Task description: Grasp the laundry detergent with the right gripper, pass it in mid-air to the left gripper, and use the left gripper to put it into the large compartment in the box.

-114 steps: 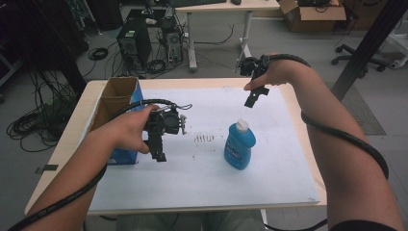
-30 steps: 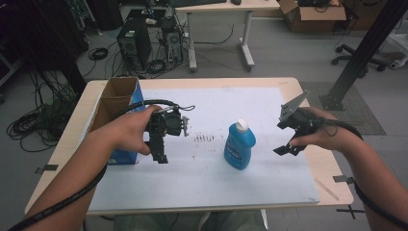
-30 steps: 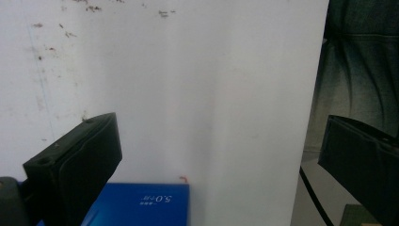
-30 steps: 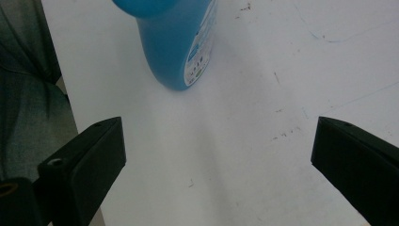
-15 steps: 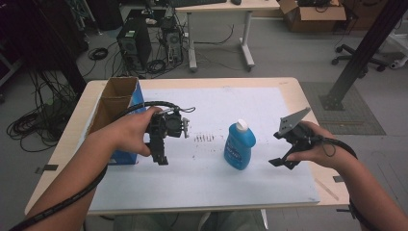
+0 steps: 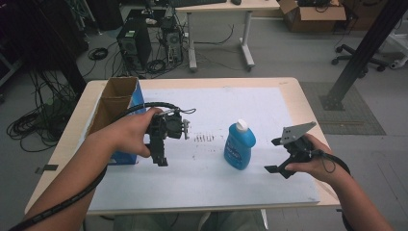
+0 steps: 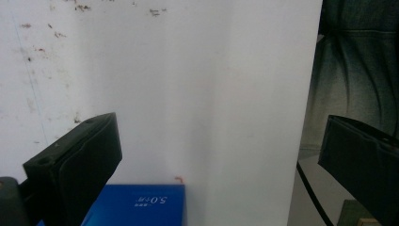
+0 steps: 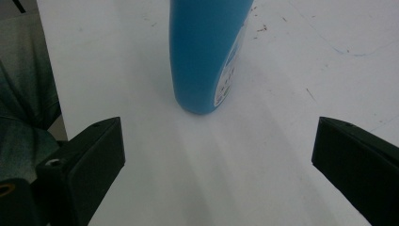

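White sheeting covers most of the wooden desk (image 6: 308, 103), whose bare edge runs along the near side closest to the person. Nearest of all, the right claw (image 6: 279, 156) hangs low over the sheet at the right, held in the person's right hand (image 6: 312, 161), its jaws spread wide and empty, with the grey plate on top tilted up. Just to its left stands the blue bottle (image 6: 239, 144), upright with a white cap, near the jaws but apart from them; in the right gripper view the bottle's rounded base (image 8: 202, 56) sits ahead of the gap between the two black jaws, a little left of centre, with nothing touching it. Farther left, the left claw (image 6: 160, 153) points down at the sheet, gripped by the left hand (image 6: 132, 132), and in the left gripper view its jaws stand well apart with bare sheet between them. Beside that hand stands a blue cardboard box (image 6: 118, 103), open at the top; it may be touching the hand, though the high view is too coarse to tell. Beyond the desk, cables and computer towers (image 6: 130, 43) sit on the grey floor
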